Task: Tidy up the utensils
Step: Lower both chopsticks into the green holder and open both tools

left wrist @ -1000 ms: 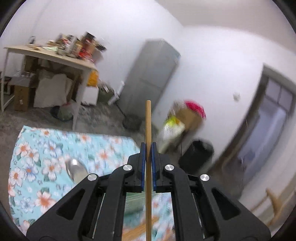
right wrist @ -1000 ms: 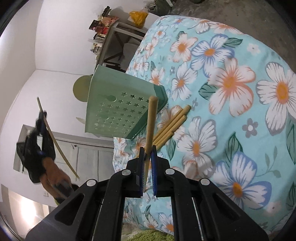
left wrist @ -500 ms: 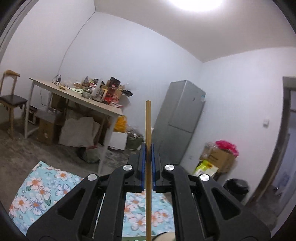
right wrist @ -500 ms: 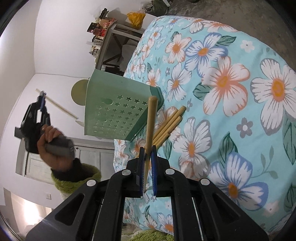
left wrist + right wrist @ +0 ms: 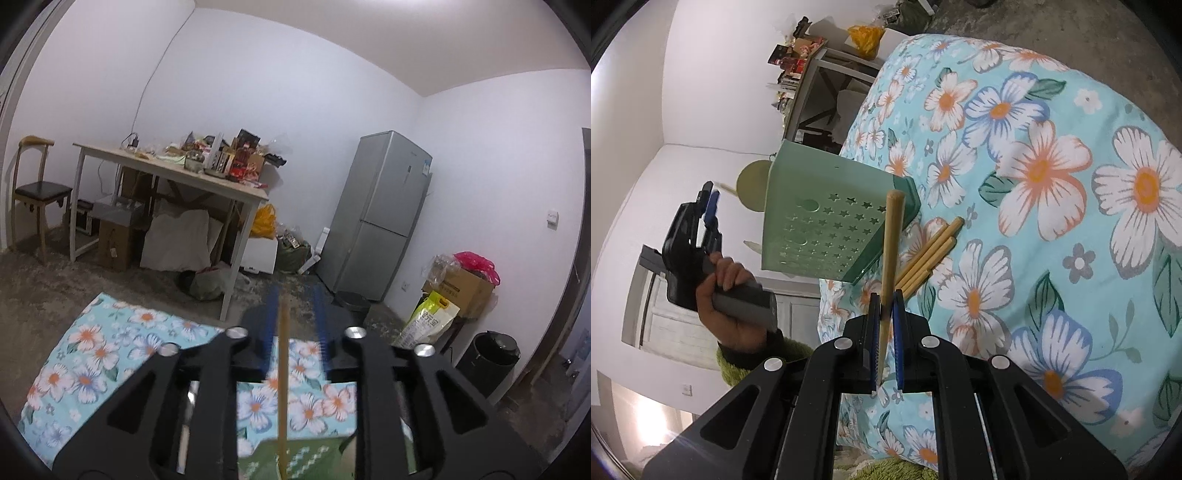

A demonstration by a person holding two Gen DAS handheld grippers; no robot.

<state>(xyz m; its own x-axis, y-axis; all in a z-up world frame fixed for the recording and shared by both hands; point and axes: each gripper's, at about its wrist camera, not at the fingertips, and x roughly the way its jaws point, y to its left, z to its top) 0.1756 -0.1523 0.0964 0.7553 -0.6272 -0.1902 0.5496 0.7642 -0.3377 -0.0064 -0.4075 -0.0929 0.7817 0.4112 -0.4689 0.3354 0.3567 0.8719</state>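
In the left wrist view my left gripper (image 5: 295, 325) has its jaws apart, and a thin wooden chopstick (image 5: 283, 387) hangs loose between them, dropping toward the green utensil holder (image 5: 310, 458) below. In the right wrist view my right gripper (image 5: 886, 314) is shut on a wooden chopstick (image 5: 892, 243) that points up past the green star-punched holder (image 5: 827, 221). Three more chopsticks (image 5: 931, 254) lie on the floral cloth (image 5: 1052, 184) beside the holder. The left gripper (image 5: 705, 210) shows there above the holder, held in a hand.
A round beige utensil end (image 5: 753, 186) sticks out of the holder's top. Beyond the floral table stand a cluttered white table (image 5: 177, 173), a chair (image 5: 33, 192), a grey fridge (image 5: 380, 218), boxes and a black bin (image 5: 487, 362).
My left gripper has opened and let go of its chopstick, which has slid down between the jaws. The left hand has dropped closer to the holder. The right gripper has barely moved.
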